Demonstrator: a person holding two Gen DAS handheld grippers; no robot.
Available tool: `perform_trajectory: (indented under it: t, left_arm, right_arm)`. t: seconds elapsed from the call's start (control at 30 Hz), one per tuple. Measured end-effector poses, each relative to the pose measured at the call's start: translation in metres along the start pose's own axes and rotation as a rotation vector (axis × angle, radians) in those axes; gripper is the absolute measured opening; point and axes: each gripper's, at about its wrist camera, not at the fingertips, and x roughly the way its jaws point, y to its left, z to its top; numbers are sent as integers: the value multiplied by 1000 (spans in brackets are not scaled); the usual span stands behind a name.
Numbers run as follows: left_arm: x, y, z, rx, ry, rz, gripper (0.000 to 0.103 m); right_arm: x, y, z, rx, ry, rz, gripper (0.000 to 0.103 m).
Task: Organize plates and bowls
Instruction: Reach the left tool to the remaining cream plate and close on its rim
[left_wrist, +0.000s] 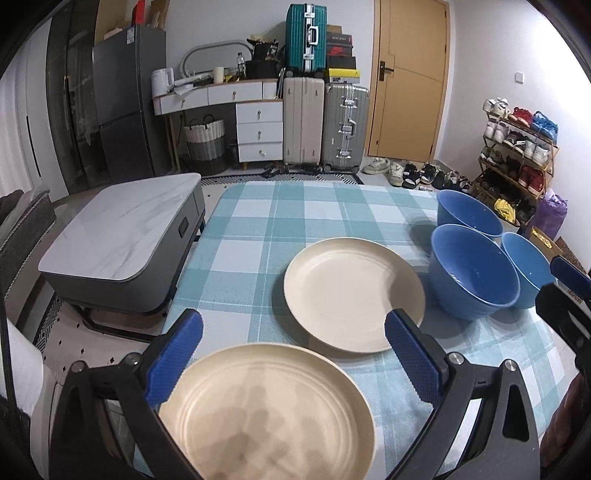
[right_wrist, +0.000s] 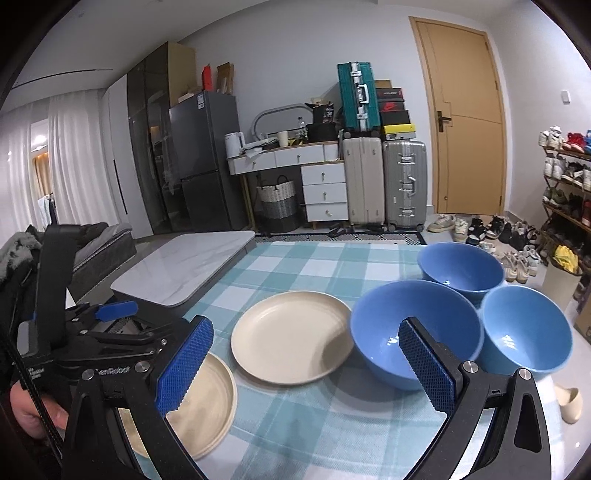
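Three blue bowls clustered unstacked at the checked tablecloth's right side; two cream plates flat and apart to their left, nothing yet gathered. Left gripper spread wide over the near plate; right gripper likewise agape, empty.

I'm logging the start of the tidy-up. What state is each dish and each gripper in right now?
Near plate: flat on the tablecloth, empty, not stacked.
Far plate: flat, empty, apart from the near plate.
Three blue bowls: upright, empty, side by side, not nested.
Left gripper: fingers open, above the near plate.
Right gripper: fingers open, holding nothing.
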Motion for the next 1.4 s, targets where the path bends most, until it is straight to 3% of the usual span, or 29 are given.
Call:
perform_trajectory:
  t: [0.2, 0.5, 0.67, 1.07, 1.17, 1.3, 1.4]
  left_arm:
    - [30, 13, 22, 4, 60, 2, 100]
    - [97, 25, 38, 42, 231, -1, 100]
    - [136, 26, 37, 49, 345, -51, 100]
    - [188, 21, 33, 66, 453, -104, 96]
    - [192, 19, 33, 88, 450, -73, 94]
    - [196, 19, 32, 100, 466, -98, 72]
    - [202, 21, 29, 87, 500, -126, 47]
  right_arm:
    - [28, 7, 18, -24, 24, 24, 102]
    - [60, 5, 37, 3, 28, 49, 102]
    - [77, -1, 29, 45, 65, 64, 102]
    - [101, -13, 3, 64, 139, 72, 102]
    - [108, -14, 2, 66, 155, 82, 102]
    - [120, -12, -2, 53, 194, 77, 102]
    - [128, -10, -6, 51, 219, 77, 102]
